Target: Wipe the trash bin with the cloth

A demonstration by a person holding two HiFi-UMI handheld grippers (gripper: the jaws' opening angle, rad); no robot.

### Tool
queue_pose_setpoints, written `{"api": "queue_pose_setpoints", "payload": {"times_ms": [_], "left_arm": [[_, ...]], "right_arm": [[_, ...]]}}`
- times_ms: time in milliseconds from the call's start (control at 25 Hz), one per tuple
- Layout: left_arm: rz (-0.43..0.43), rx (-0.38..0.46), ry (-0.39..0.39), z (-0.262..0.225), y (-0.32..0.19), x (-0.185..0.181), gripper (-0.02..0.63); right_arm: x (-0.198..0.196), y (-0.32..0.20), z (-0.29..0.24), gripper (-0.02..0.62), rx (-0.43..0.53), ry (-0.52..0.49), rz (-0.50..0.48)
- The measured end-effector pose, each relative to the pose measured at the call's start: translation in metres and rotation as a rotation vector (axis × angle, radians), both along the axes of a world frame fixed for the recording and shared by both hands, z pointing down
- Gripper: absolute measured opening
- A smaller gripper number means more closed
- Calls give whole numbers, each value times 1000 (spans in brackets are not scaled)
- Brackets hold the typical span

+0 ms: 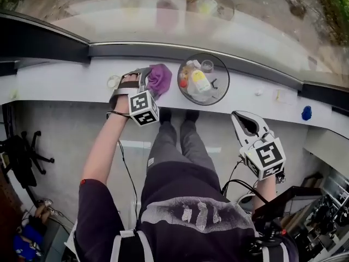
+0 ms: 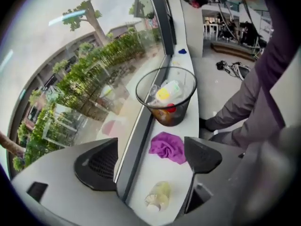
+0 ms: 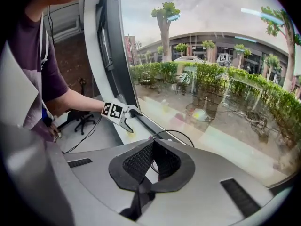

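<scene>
Holding your left tongs (image 2: 151,157) wide apart over the window ledge (image 2: 151,173), you have nothing in them yet. The purple cloth (image 2: 167,147) lies loose between the jaws, close to the right one, so I think you mean to pick it up. The trash bin (image 2: 181,109) stands just past the cloth. Your right tongs (image 3: 153,161) are closed on nothing and hang off the ledge's near edge, out of the way.

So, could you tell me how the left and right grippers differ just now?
The left gripper has its jaws wide apart; the right gripper has them shut together. The left gripper is over the sill, facing the cloth, which lies untouched just ahead of its jaws; the right gripper is on the other side of the bin, away from the cloth. Both hold nothing.
</scene>
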State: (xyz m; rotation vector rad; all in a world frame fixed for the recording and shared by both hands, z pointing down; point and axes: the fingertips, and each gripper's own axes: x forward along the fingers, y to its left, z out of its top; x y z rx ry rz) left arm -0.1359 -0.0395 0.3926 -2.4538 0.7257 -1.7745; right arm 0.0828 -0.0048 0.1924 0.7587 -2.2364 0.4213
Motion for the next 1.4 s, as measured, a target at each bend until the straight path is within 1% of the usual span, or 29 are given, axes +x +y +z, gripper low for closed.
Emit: {"api": "queue_pose_setpoints", "payload": {"times_ms": [160, 280, 400, 520, 640, 720, 800, 840, 880, 920, 1000, 1040, 1120, 1160, 1200, 1240, 1320, 1400], "left_arm": [[56, -108, -103, 74, 1, 7, 417], [62, -192, -154, 130, 2, 10, 417], [49, -271, -190, 178, 7, 12, 417], [29, -306, -208, 214, 4, 6, 417], [25, -342, -214, 241, 7, 1, 417], [-4, -362, -193, 255, 8, 1, 416], [-59, -379, -162, 268, 8, -1, 405], [-89, -382, -145, 273, 6, -3, 390], [-117, -375, -129, 277, 4, -5, 371], [-140, -359, -114, 279, 1, -6, 350], [-167, -327, -96, 279, 1, -3, 308], [-171, -325, -91, 279, 3, 1, 281], [-182, -340, -77, 278, 10, 5, 169], [-199, -346, -66, 277, 12, 6, 130], [-224, -350, -47, 274, 12, 5, 112], [-260, -350, -19, 270, 12, 3, 104], [-345, -334, 69, 253, 6, -1, 101], [-427, -293, 201, 221, -8, -1, 100]], "right_arm": [[4, -13, 33, -3, -45, -10, -20], [11, -29, 56, -3, -42, -35, -26], [29, -47, 83, -3, -44, -46, 10], [44, -70, 107, -3, -19, -32, 61], [57, -85, 126, -3, -16, -19, 101], [62, -90, 138, -3, -24, -13, 115], [60, -93, 148, -3, -49, -22, 118], [57, -93, 153, 41, -75, -30, 111], [54, -93, 159, 167, -103, -32, 104], [52, -94, 164, 179, -119, -25, 99], [55, -98, 172, 179, -109, 14, 96], [58, -100, 176, 179, -103, 38, 97], [60, -104, 187, 179, -106, 81, 97], [59, -106, 194, 179, -113, 104, 96], [59, -107, 200, 179, -121, 132, 97], [58, -109, 206, 179, -127, 165, 102], [58, -110, 217, 178, -127, 223, 112], [60, -112, 224, 174, -128, 249, 140]]}}
